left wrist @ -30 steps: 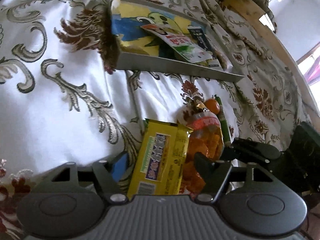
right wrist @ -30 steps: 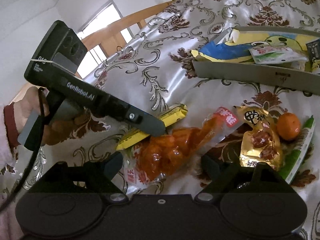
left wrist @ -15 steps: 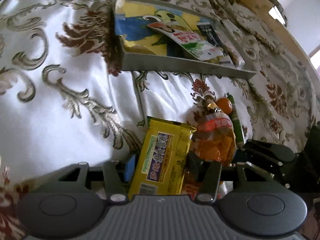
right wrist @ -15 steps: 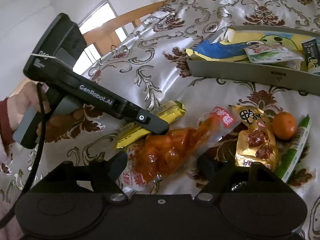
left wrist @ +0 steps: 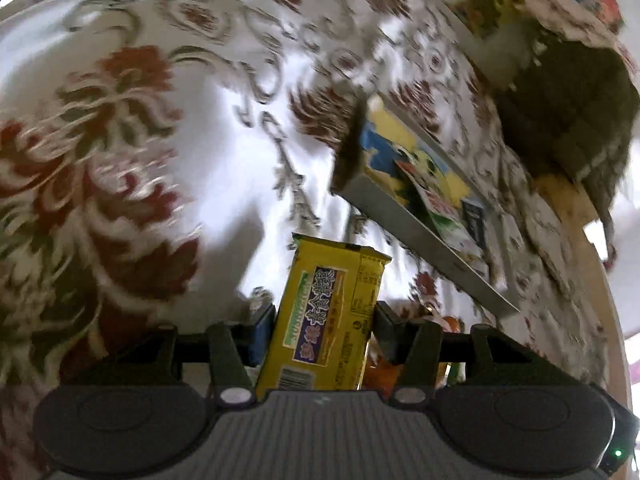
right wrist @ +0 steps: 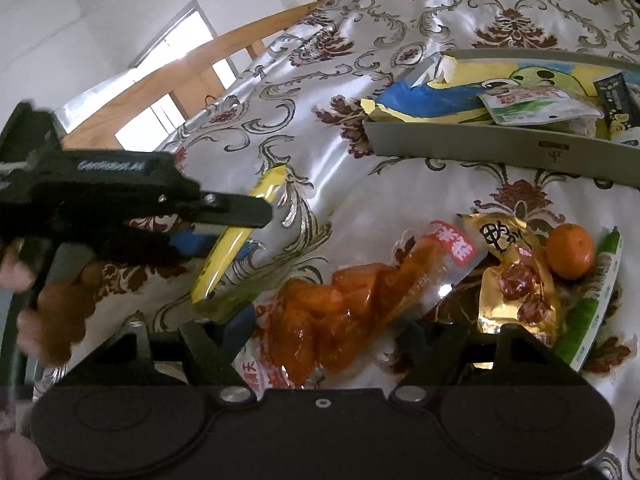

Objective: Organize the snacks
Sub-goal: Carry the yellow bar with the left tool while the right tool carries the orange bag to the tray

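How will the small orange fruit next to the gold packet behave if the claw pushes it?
The orange fruit looks round and smooth, so it would probably roll rather than slide. The satin cloth is glossy, so little may stop it. The gold packet and green packet beside it might block it.

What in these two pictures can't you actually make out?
- Left wrist view: the tablecloth and grey tray are motion-blurred; the tray's packets cannot be read.
- Left wrist view: the yellow snack packet's lower end is hidden by the left gripper.
- Right wrist view: the orange snack bag's near end is hidden behind the right gripper.
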